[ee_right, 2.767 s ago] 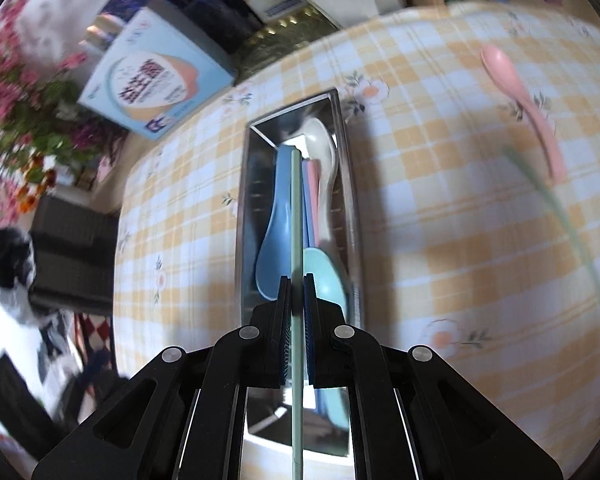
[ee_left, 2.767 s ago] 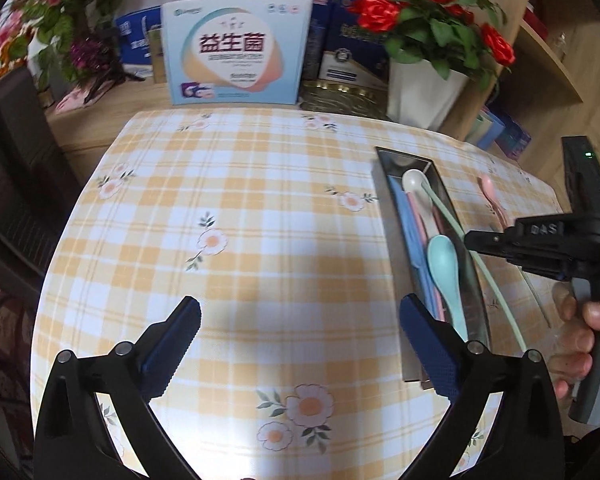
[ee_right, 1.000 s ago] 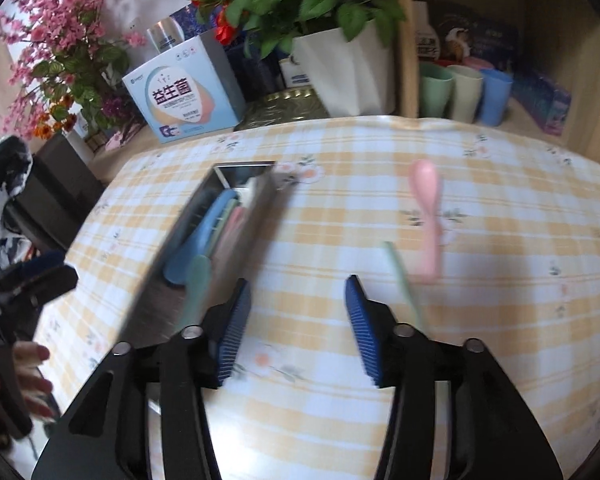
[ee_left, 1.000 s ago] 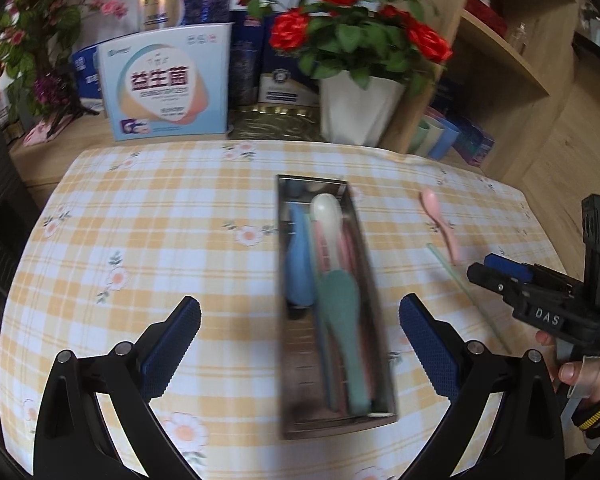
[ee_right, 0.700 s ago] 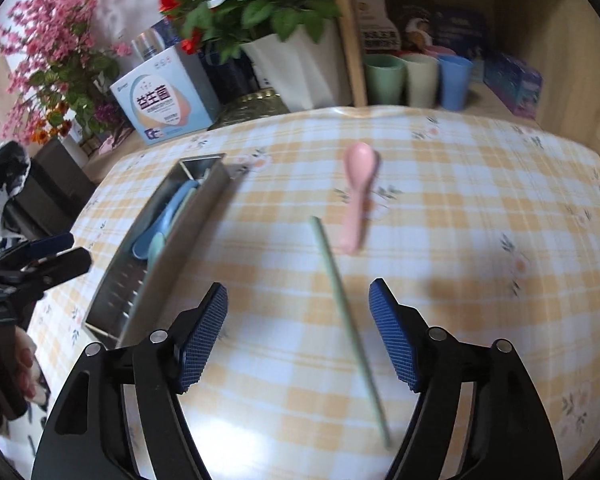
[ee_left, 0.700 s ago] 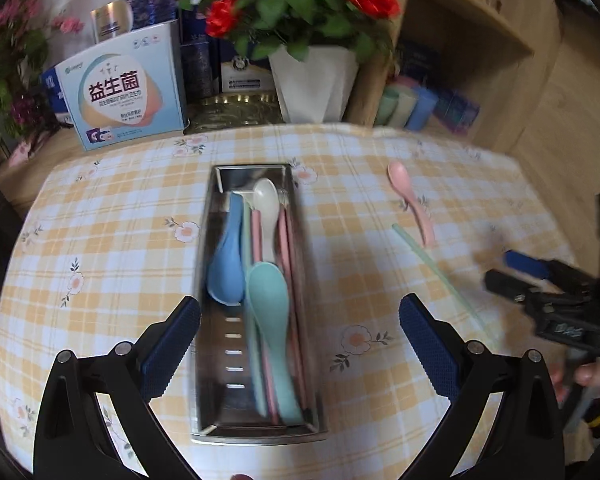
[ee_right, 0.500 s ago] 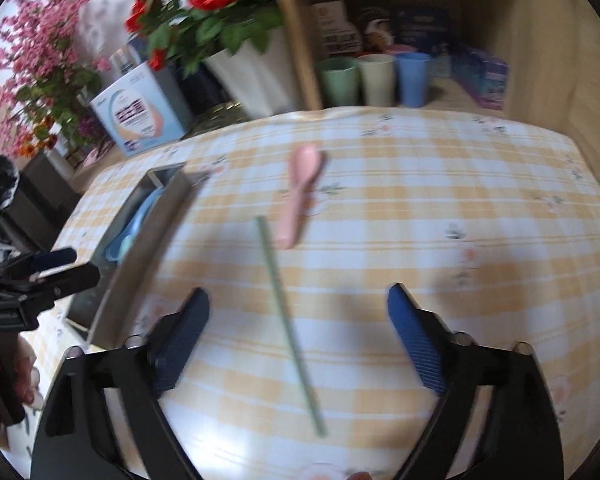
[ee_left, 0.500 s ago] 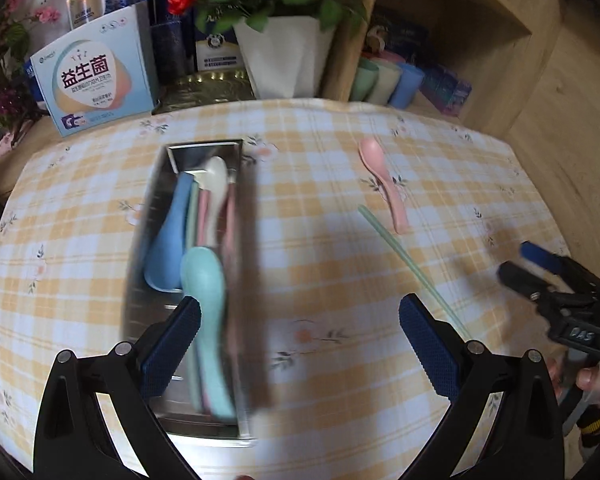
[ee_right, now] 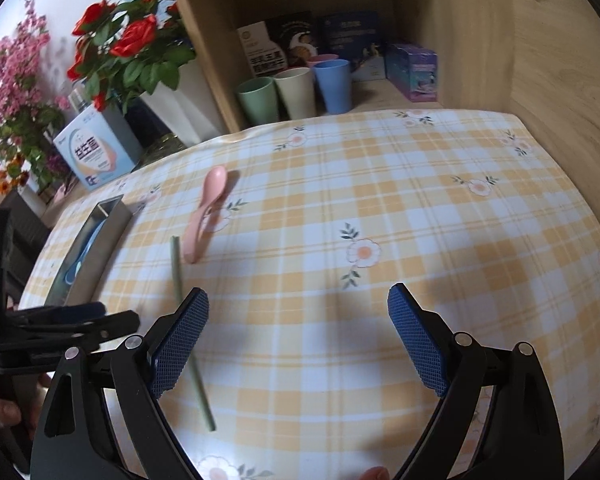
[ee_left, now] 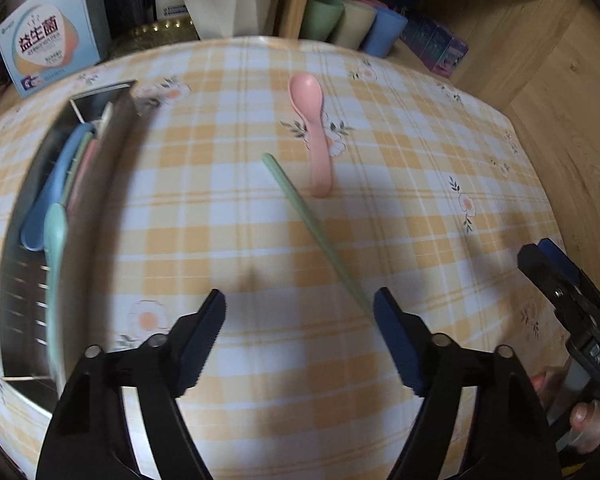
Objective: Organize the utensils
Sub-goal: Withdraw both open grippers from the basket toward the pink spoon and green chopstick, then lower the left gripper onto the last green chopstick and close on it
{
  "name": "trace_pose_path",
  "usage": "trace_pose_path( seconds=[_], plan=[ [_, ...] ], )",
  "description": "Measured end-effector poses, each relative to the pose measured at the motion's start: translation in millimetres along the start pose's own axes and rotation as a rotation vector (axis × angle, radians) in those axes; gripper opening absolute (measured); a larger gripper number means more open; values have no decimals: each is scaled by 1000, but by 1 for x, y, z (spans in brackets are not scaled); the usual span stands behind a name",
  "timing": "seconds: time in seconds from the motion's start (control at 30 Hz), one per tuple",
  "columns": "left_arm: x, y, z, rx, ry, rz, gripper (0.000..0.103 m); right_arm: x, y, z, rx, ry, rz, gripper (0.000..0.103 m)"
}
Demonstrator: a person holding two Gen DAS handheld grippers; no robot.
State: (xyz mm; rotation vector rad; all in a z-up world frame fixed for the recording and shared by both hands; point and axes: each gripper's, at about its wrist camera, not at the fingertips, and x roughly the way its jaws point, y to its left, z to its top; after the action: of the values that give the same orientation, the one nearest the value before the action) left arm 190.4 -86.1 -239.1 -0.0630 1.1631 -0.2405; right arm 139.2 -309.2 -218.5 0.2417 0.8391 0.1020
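A pale green chopstick (ee_left: 312,224) lies slantwise on the checked tablecloth, its near end just ahead of my left gripper (ee_left: 299,320). The left jaws are closing with nothing between them. A pink spoon (ee_left: 314,140) rests just beyond the chopstick. The steel utensil tray (ee_left: 24,304) at the left holds a blue spoon (ee_left: 48,204), a teal spoon and other utensils. In the right wrist view my right gripper (ee_right: 298,334) stands open over bare cloth, with the chopstick (ee_right: 188,320) running behind its left finger, the pink spoon (ee_right: 206,212) farther off and the tray (ee_right: 88,252) at the left.
A wooden shelf at the table's far side holds green, cream and blue cups (ee_right: 294,90) and small boxes. A white pot of red roses (ee_right: 128,52) and a probiotics box (ee_right: 94,152) stand behind the table. The right-hand gripper (ee_left: 572,304) shows at the left view's edge.
Both hands have swung rightward away from the tray toward the chopstick and pink spoon. The left gripper has sunk closer to the cloth and its jaws have narrowed. The right jaws have widened.
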Motion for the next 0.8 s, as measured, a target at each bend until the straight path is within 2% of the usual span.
trace_pose_path(
  seconds=[0.17,0.37,0.63,0.8],
  plan=[
    [18,-12,8,-33,28,37,58,3,-18,-1,37,-3,-13,88],
    [33,-28,17,-33,19,94,48,6,-33,-4,57,20,9,88],
    [44,-42,19,-7,-1,172,47,6,-49,-8,96,15,7,88],
    [44,-50,12,22,-23,213,43,7,-52,-7,110,17,12,88]
  ],
)
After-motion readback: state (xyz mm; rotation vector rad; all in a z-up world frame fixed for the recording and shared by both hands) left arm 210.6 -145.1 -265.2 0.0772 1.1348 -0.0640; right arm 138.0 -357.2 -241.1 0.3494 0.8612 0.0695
